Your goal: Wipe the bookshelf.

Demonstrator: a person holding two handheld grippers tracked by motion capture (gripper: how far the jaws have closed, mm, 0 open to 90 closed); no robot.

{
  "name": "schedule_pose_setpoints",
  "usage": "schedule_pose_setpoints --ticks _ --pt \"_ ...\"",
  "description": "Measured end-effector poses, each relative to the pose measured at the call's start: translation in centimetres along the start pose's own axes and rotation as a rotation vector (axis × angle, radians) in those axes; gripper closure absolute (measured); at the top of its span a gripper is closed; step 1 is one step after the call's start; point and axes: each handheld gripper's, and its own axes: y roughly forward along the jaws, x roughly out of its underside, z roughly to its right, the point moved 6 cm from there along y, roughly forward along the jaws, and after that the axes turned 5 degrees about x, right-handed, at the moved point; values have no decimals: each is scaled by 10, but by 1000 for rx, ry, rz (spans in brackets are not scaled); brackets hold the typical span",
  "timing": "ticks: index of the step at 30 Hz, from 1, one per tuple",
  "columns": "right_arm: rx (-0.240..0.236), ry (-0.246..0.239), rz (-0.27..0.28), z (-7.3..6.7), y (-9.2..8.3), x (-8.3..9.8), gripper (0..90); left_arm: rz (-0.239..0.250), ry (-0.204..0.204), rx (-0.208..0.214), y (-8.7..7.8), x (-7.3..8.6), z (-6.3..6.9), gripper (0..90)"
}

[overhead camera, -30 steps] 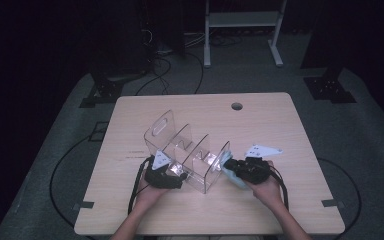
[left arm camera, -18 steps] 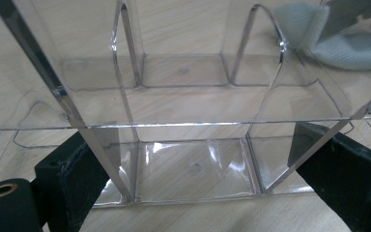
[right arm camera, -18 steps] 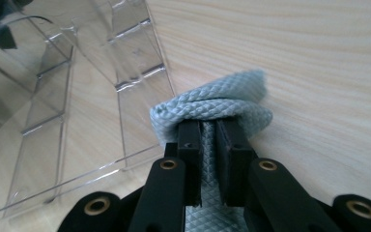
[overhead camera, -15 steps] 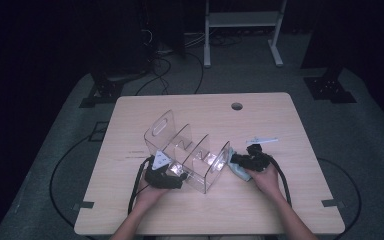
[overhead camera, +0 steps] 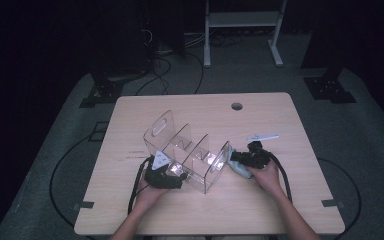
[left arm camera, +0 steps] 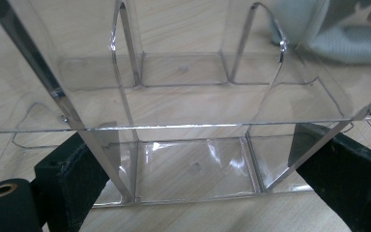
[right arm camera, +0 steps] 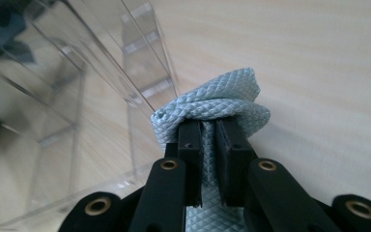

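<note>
From the high view, a pale wooden table (overhead camera: pixel 300 200) with a cable hole near its far edge stands on grey carpet in a dark room, a white frame behind it. A clear acrylic organizer (overhead camera: pixel 187 152) sits mid-table, toward the near edge. The left gripper (overhead camera: pixel 164 175) meets its near-left end; the right gripper (overhead camera: pixel 240 159) presses a pale blue cloth (overhead camera: pixel 239 169) against its right end.

In the left gripper view, the black jaws stand wide on either side of the organizer's (left arm camera: pixel 188 121) wall; whether they press it I cannot tell.

In the right gripper view, the jaws are nearly together, pinching the quilted cloth (right arm camera: pixel 217 104) beside the organizer's (right arm camera: pixel 77 87) wall.
</note>
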Motion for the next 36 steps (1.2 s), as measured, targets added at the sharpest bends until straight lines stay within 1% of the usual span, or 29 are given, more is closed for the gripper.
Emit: schedule_pose_setpoints --ticks 2,4,5,7,9,10,11,12,13,15,17,19,21,22,24,26,28,30,31,33,35,36 --pt "-9 -18 41 -4 -10 -11 817 1 1 0 0 0 0 69" --pt "-14 -27 58 -7 -15 -15 817 2 2 1 0 0 0 69" --pt "-10 -30 53 -6 -14 -13 817 5 0 1 1 0 0 69" --pt "-6 -15 27 -3 -7 -6 817 5 0 -1 1 -1 0 69" --pt "7 -9 -8 1 3 5 817 3 1 1 0 0 0 69" --pt "5 2 -21 2 7 11 817 2 2 2 0 0 0 69" --pt "-5 15 -14 3 7 12 817 0 4 2 0 0 0 69" --pt "-7 16 -14 2 6 11 817 0 3 4 0 0 -1 69" --pt "-4 3 -8 1 4 9 817 1 0 4 0 0 0 69" --pt "-6 -8 21 -4 -5 -2 817 3 2 2 0 0 -1 69" --pt "-19 -25 70 -8 -16 -14 816 2 -1 0 0 0 0 69" --pt "-23 -38 96 -12 -23 -22 817 0 1 0 0 0 0 69" --pt "-20 -38 95 -11 -21 -18 817 3 0 -3 0 0 0 69" --pt "-28 -19 84 -8 -18 -14 818 5 -2 -5 0 -1 0 69" --pt "-27 2 50 -4 -10 -5 818 3 0 -4 0 0 0 69" --pt "-34 11 52 -4 -10 -5 818 1 -2 -3 0 0 0 69" --pt "-46 8 80 -7 -17 -12 818 2 0 -4 0 0 0 69" --pt "-51 -14 108 -12 -26 -23 818 3 1 -4 1 0 0 69" --pt "-55 -32 138 -16 -35 -33 818 3 1 -4 1 0 0 69" --pt "-60 -46 158 -20 -42 -40 818 4 -2 -5 1 0 0 69" --pt "-56 -50 158 -20 -43 -41 818 3 0 -7 0 0 0 69" --pt "-60 -43 150 -19 -41 -39 818 3 0 -6 0 0 0 69"
